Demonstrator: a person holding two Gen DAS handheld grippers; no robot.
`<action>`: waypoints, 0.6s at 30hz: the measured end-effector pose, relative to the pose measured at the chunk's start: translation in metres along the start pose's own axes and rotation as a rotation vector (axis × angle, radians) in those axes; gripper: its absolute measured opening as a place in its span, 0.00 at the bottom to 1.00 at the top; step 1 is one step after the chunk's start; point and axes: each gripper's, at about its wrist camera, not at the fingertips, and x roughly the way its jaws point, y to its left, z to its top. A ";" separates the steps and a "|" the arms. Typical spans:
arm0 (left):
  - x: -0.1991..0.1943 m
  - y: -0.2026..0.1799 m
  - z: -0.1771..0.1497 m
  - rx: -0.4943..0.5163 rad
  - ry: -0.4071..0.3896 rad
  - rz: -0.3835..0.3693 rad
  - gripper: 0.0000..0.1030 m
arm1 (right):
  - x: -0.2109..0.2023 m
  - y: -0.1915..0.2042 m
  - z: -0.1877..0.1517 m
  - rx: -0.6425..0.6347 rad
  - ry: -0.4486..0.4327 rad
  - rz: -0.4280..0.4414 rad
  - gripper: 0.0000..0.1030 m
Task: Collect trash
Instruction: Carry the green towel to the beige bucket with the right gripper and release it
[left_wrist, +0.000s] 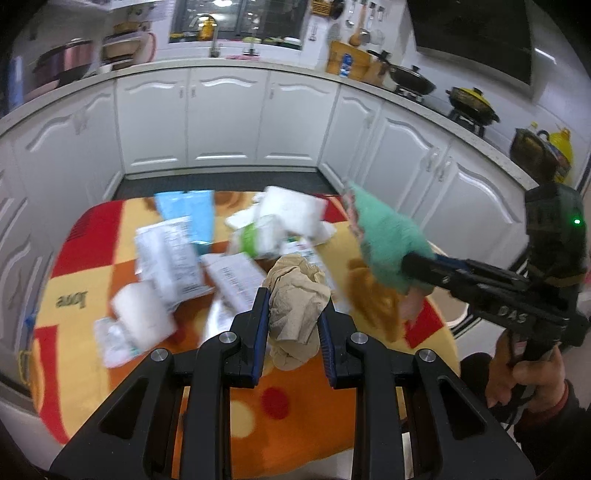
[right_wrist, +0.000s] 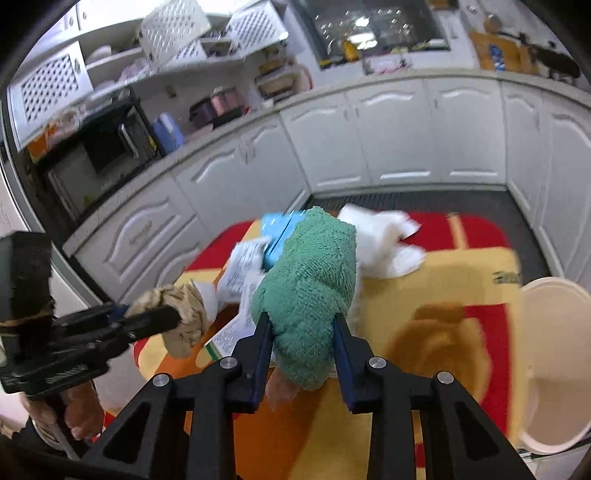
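Note:
My left gripper (left_wrist: 293, 306) is shut on a crumpled brown paper wad (left_wrist: 295, 299) and holds it above the table; the wad also shows in the right wrist view (right_wrist: 181, 314). My right gripper (right_wrist: 301, 321) is shut on a green terry cloth (right_wrist: 310, 291) with a pinkish scrap under it; the cloth also shows in the left wrist view (left_wrist: 388, 240), held up at the right. Loose trash lies on the colourful tablecloth (left_wrist: 258, 398): white printed wrappers (left_wrist: 170, 258), a blue packet (left_wrist: 192, 218), white tissues (left_wrist: 291, 210).
A cream plastic bin (right_wrist: 554, 365) stands open at the table's right edge. White kitchen cabinets (left_wrist: 221, 122) ring the table, with pots on the counter. A dark floor strip lies between table and cabinets.

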 end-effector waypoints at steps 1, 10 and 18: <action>0.004 -0.008 0.003 0.009 0.002 -0.014 0.22 | -0.011 -0.006 0.000 0.004 -0.017 -0.019 0.29; 0.061 -0.091 0.029 0.080 0.074 -0.149 0.22 | -0.070 -0.085 -0.014 0.130 -0.037 -0.259 0.29; 0.129 -0.162 0.039 0.103 0.148 -0.233 0.22 | -0.079 -0.161 -0.040 0.274 0.012 -0.406 0.29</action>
